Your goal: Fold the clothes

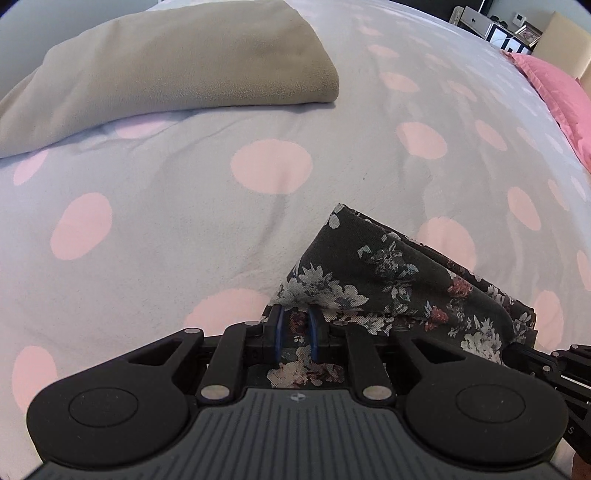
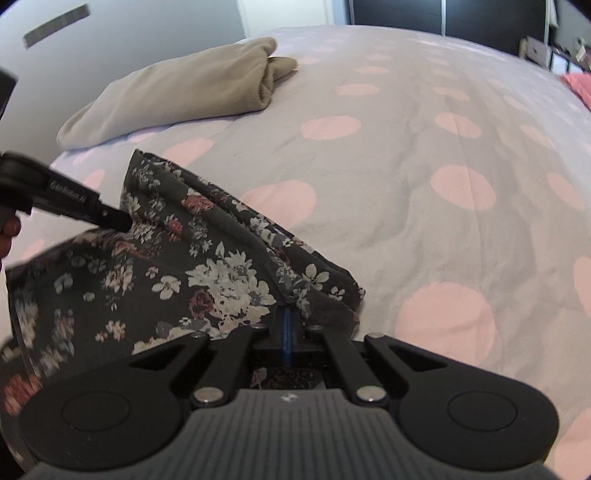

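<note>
A dark floral garment [image 1: 388,273] [image 2: 166,266] is held bunched a little above a pale bedspread with pink dots [image 1: 147,221] [image 2: 406,166]. My left gripper [image 1: 295,314] is shut on one edge, with floral cloth filling the narrow gap between its blue pads. The right wrist view shows the left gripper [image 2: 122,221] biting the cloth from the left. My right gripper [image 2: 288,314] has its blue pads pressed together, and the garment's folded edge is pinched at the tips. Its black body [image 1: 535,354] enters at the lower right in the left wrist view. The cloth sags between the two grips.
A folded beige blanket [image 1: 177,74] [image 2: 184,92] lies at the far left of the bed. A pink pillow [image 1: 554,88] sits at the far right edge. White shelves [image 1: 487,26] and dark furniture stand beyond the bed. A person's fingers [image 2: 9,229] hold the left gripper.
</note>
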